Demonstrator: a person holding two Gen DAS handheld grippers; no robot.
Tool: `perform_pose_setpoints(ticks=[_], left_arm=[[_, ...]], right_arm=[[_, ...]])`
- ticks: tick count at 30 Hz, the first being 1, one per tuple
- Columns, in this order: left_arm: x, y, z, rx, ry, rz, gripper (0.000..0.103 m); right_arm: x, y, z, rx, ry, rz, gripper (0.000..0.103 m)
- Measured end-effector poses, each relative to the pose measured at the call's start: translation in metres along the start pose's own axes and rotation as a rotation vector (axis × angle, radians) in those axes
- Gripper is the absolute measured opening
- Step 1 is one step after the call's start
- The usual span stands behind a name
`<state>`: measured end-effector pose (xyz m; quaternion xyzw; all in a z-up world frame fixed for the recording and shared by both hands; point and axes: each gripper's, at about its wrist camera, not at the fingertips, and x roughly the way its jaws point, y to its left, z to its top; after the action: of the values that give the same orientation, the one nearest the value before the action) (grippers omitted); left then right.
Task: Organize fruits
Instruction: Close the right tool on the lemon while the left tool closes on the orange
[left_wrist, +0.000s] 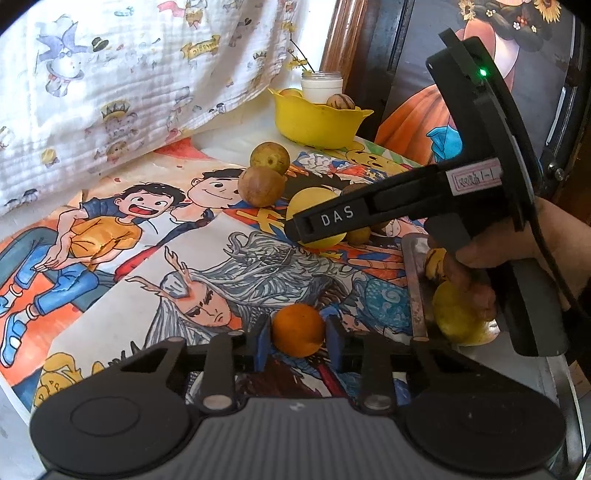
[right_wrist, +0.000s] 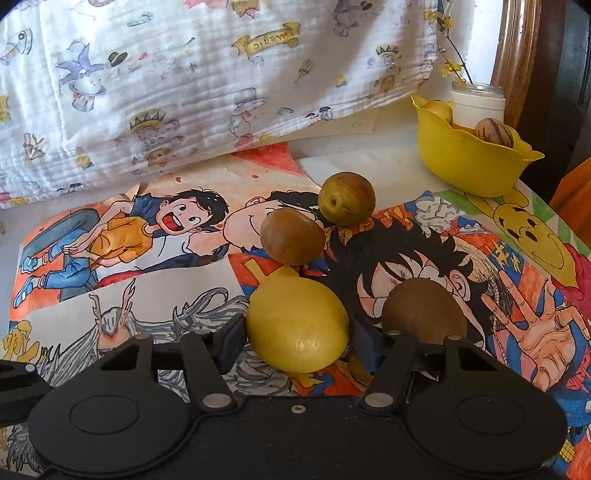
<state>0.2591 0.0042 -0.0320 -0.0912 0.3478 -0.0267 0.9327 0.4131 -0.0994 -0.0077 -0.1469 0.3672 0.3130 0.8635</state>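
Gripping two fruits, one per gripper.
Left gripper (left_wrist: 298, 341) jaws clamp one orange (left_wrist: 298, 329); right gripper (right_wrist: 295, 341) jaws pinch one lemon (right_wrist: 297, 325); three brown fruits (right_wrist: 292, 236) loose mid-surface.

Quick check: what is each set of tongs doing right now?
Left tongs: shut on the orange fruit.
Right tongs: shut on the yellow lemon.

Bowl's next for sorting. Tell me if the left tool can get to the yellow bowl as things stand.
Probably not directly: the left tool is shut on an orange, and two brown fruits plus the right tool sit between it and the bowl.
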Motion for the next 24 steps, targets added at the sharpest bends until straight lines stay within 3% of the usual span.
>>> perform_pose_setpoints(ticks=[12,24], left_arm=[[-0.007,0.003,0.000,-0.053,-0.007,0.009,0.033],[-0.028,0.004,-0.003,-0.087,-0.034,0.031,0.033]], right_arm=[[-0.021,0.002,-0.020,0.043,-0.028,0.065,0.062],[-0.076,0.001,-0.044,0.146,-0.157,0.121,0.062]])
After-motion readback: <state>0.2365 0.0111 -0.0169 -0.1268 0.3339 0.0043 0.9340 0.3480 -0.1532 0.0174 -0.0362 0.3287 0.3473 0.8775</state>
